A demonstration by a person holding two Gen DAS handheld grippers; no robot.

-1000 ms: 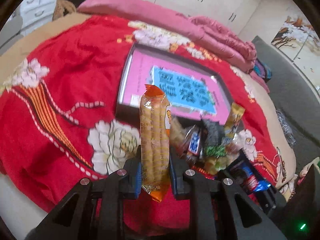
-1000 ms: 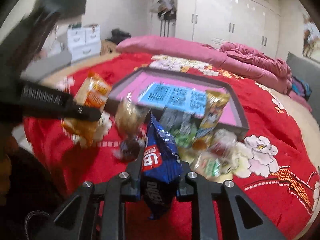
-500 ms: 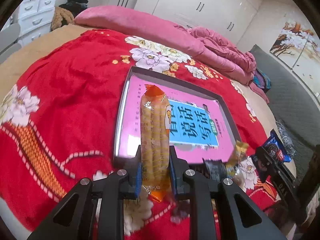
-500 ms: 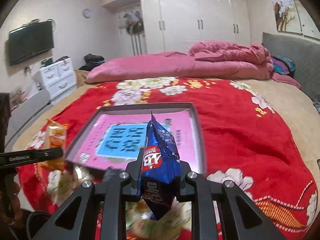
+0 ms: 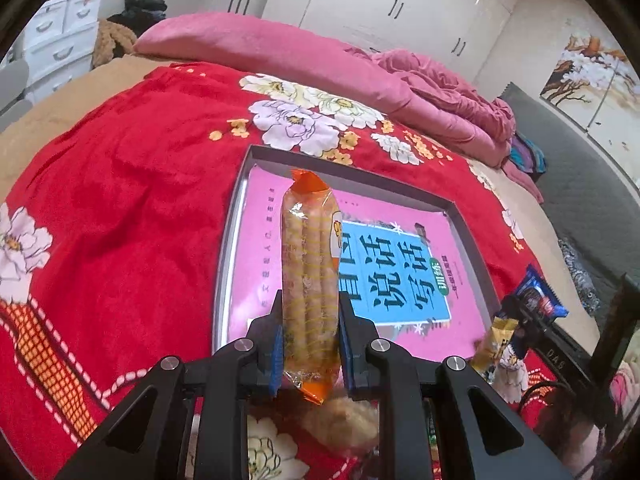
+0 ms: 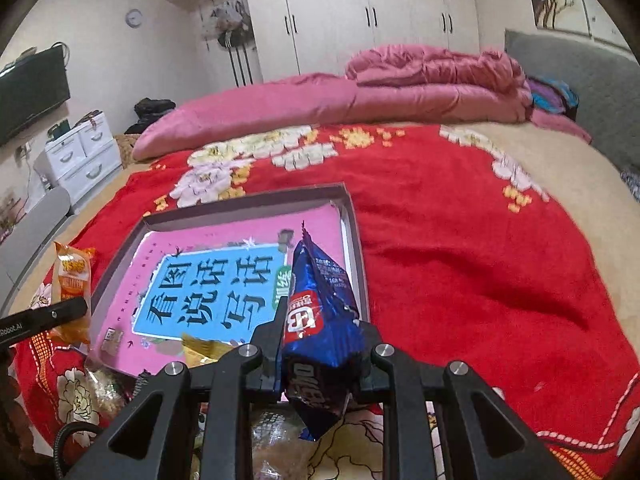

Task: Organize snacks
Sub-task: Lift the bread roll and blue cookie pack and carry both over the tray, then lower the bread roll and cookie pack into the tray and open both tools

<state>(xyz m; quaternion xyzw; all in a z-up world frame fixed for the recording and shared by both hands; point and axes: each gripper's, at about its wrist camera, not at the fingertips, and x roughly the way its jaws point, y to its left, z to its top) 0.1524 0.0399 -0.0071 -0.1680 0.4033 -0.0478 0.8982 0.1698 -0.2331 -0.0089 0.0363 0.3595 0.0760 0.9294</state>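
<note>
Inside grey tray [image 5: 472, 216]: pink book [image 5: 404, 276].

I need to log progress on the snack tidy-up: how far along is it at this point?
Done: nothing visible; the tray holds only the pink book, no snacks. In hand: the left gripper is shut on an orange biscuit pack, the right gripper on a blue snack bag, both held near the tray. Left: placing these two, then the loose snacks piled at the tray's near edge.

Right gripper [image 6: 320, 344] clamps a crinkled blue foil snack packet [image 6: 320, 320] above the shallow grey cardboard tray [image 6: 354, 236] on the red floral blanket [image 6: 460, 260].
</note>
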